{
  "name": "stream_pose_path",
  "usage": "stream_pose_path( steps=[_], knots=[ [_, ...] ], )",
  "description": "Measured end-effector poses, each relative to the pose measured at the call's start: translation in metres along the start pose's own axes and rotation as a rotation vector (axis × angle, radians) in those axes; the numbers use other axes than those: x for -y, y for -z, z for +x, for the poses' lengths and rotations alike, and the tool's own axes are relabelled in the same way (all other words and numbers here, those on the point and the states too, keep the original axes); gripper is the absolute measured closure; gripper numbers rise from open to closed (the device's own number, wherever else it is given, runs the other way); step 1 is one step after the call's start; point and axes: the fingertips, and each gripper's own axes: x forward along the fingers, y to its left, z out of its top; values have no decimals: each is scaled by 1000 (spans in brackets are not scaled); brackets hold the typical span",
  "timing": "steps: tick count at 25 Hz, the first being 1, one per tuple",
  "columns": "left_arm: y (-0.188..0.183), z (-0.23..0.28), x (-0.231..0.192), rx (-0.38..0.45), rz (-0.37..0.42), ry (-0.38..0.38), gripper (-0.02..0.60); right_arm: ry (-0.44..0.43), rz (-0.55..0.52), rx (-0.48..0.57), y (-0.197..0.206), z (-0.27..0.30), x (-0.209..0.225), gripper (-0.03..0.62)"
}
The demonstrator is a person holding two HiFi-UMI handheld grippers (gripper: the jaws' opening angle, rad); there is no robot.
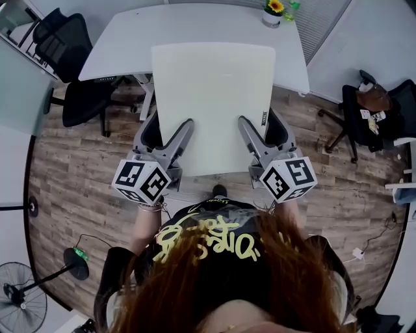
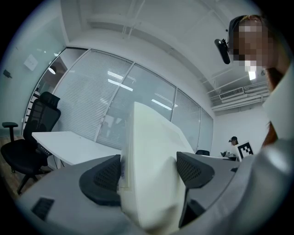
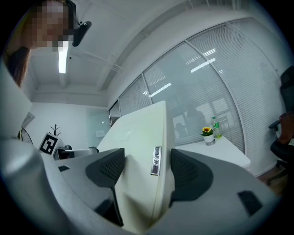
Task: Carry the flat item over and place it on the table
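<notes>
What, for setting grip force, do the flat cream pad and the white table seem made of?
The flat cream pad looks like soft foam under a smooth, matte cover: it dents where the left gripper and right gripper pinch it, and a small tag sits on its edge. The table has a white, smooth, matte top, perhaps laminate or painted board.

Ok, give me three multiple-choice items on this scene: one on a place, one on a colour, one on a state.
1. Where is the flower pot? A. on a shelf B. on the table C. on a windowsill
2. What colour is the panel? A. black B. red C. cream
3. The left hand-held gripper is: A. shut on the panel B. open, empty C. shut on a cup
Answers: 1 B, it stands at the table's far corner; 2 C, pale cream in every view; 3 A, both jaws press the panel.
</notes>
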Motion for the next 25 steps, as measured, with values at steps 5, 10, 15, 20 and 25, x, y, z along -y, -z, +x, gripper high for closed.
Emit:
stream_pose_path(
  steps=[5,10,15,20,25],
  knots=[
    [1,18,4,11,8,-12,199,-22,-3,7,-4,7,20,289],
    [3,20,-4,-1,6,-39,199,-35,14,-8,2,18,21,289],
    [1,20,-16,-1,0,-44,199,-42,5,-19,5,29,17,289],
    [-3,31,-13,-6,-2,-28,199,-38,9,-17,-2,31,24,289],
    [-4,38,-13,-5,4,-17,199,-29,2,-2,-5,32,28,289]
  ],
)
